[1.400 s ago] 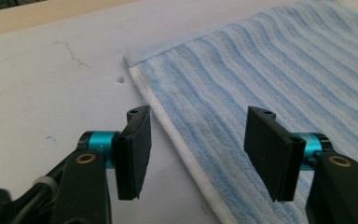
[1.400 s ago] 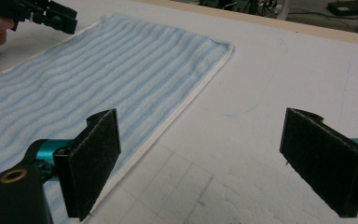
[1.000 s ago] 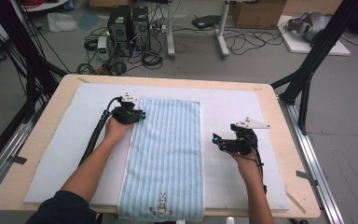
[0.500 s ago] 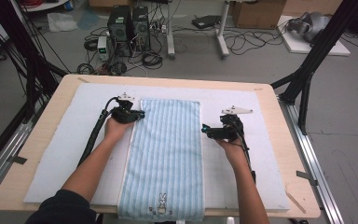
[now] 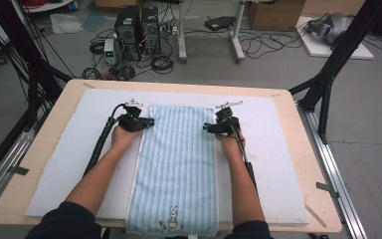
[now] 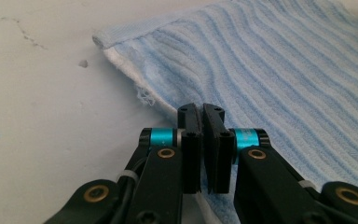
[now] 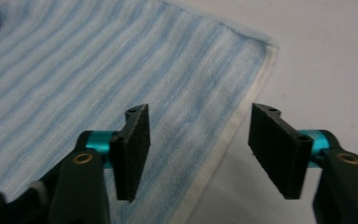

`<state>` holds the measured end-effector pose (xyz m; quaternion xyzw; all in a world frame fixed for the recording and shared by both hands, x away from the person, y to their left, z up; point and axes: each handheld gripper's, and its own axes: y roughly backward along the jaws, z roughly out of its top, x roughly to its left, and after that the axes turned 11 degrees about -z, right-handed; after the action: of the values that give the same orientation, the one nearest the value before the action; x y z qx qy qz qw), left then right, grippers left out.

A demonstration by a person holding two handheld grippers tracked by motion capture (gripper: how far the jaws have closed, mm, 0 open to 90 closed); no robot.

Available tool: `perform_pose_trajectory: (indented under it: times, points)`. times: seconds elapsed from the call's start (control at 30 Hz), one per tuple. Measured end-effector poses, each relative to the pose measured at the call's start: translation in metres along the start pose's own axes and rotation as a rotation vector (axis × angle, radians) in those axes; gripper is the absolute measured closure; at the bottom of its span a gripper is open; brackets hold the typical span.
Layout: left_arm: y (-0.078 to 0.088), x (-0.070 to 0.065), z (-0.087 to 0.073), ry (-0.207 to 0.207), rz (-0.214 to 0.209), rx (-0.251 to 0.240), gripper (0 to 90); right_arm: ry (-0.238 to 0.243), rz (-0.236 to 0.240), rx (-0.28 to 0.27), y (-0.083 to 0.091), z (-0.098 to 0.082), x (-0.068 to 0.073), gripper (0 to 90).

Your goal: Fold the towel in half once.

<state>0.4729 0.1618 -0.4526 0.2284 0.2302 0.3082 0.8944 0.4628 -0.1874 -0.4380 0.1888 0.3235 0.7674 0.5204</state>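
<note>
While both hands work the far corners of the towel, these points matter:
Towel (image 5: 176,169): lies flat along the middle of the white mat (image 5: 59,169), bunny end near.
Left gripper (image 5: 146,122): jaws pressed together, pinching the towel's left edge by the far-left corner; hold firm.
Right gripper (image 5: 208,128): jaws spread and just closing, astride the towel's right edge; seat the hem deep before the pads meet.
Left gripper view: frayed hem (image 6: 142,95), unseen from above.
Right gripper view: hem (image 7: 233,126) between the pads, untouched.

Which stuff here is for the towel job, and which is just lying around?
For the job:
- blue striped towel
- left claw, shut on the towel's edge
- right claw, open over the other edge, jaws just closing
- white mat

Lying about:
- computer boxes
- cables
- cardboard box
</note>
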Motion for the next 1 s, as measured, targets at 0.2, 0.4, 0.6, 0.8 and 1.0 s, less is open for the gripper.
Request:
perform_pose_trajectory:
  times: [0.2, 0.4, 0.6, 0.8, 1.0]
  points:
    - [0.001, 0.003, 0.0, 0.028, -0.019, -0.005, 85.9, 0.053, -0.022, 0.038, -0.006, 0.002, 0.005, 70.7]
    - [0.002, 0.009, 0.005, 0.113, -0.03, -0.056, 86.1, 0.064, 0.001, 0.026, -0.008, 0.005, 0.004, 86.3]
    - [0.005, 0.014, 0.03, 0.149, -0.013, -0.111, 86.1, 0.028, -0.027, -0.017, -0.008, 0.022, -0.003, 86.3]
    - [0.016, 0.019, 0.042, 0.166, -0.05, -0.171, 86.0, -0.051, -0.01, -0.114, 0.0, 0.038, -0.008, 86.3]
    - [0.027, 0.015, 0.033, 0.111, -0.092, -0.191, 85.8, -0.052, 0.027, -0.129, 0.01, 0.035, -0.006, 86.2]
